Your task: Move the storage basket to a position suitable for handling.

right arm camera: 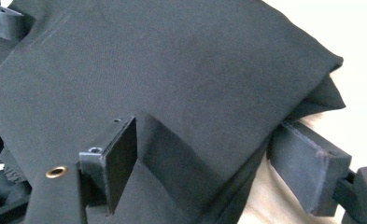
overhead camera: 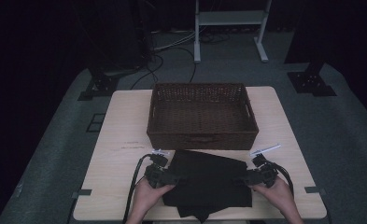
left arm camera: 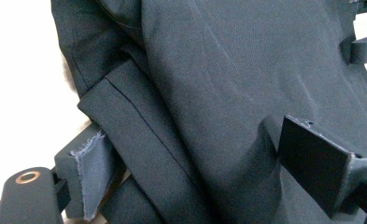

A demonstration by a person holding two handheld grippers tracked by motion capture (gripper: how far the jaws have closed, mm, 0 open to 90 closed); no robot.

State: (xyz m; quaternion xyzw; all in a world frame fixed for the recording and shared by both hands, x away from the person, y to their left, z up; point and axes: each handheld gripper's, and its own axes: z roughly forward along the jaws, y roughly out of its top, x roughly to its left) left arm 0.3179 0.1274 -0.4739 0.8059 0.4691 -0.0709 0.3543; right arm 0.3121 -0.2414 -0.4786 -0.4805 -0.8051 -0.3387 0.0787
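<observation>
While the folded black cloth (overhead camera: 208, 182) lies at the table's (overhead camera: 125, 121) near edge before the basket (overhead camera: 202, 115), both grippers, left (overhead camera: 172, 178) and right (overhead camera: 241, 179), straddle its side edges with jaws spread and should pinch every layer evenly before lifting.

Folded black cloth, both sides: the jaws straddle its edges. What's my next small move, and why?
Probably finish closing both sets of jaws. The left gripper and right gripper each have an edge of the folded black cloth between open jaws, one above and one below, apparently not yet clamped. Once both grip, lifting toward the wicker basket just behind looks sensible.
</observation>
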